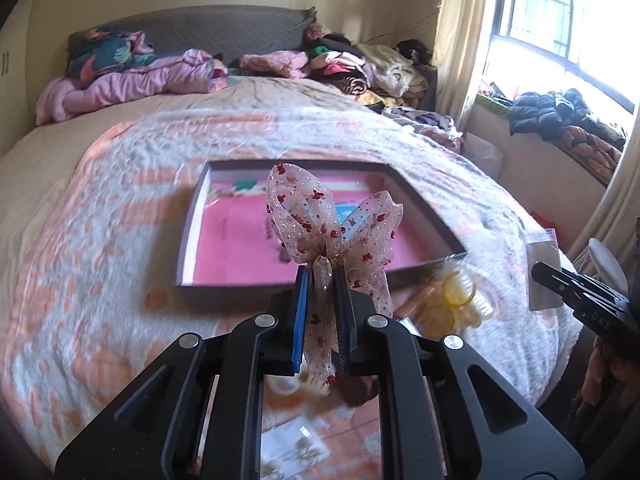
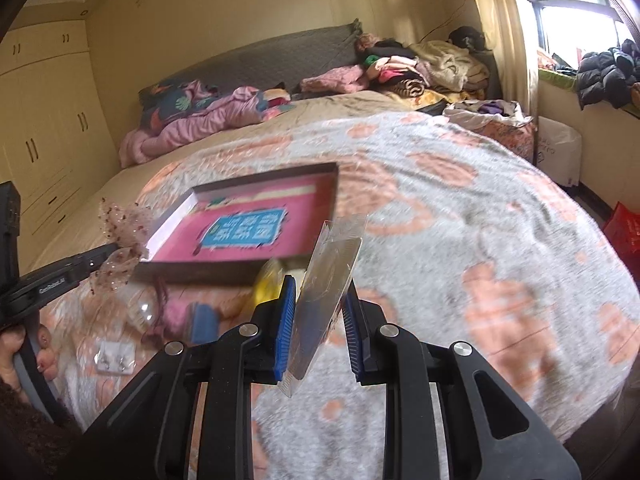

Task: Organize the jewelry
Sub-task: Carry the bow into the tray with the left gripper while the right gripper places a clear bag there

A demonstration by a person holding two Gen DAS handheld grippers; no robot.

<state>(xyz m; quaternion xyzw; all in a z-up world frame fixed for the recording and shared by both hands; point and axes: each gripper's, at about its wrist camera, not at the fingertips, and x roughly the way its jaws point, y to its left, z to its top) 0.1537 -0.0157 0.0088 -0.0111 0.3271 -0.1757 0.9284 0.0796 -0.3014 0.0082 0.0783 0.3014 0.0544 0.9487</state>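
A sheer pink ribbon bow dotted with red shapes [image 1: 320, 236] stands pinched at its knot in the left gripper [image 1: 321, 280], jaws narrowed onto the fabric, lifted clear of the bed and in front of a shallow dark-rimmed box with a pink lining [image 1: 192, 216]. The right gripper [image 2: 318, 296] clamps a flat clear plastic packet with a grey card inside [image 2: 326, 276], held upright above the blanket. Near the box's front edge lie a yellow item [image 2: 268, 284], too blurred to identify, and a small white earring card [image 2: 114, 356]. All rests on a grey-and-peach floral blanket [image 2: 460, 248] covering a bed piled with clothes [image 1: 352, 64] by the window.
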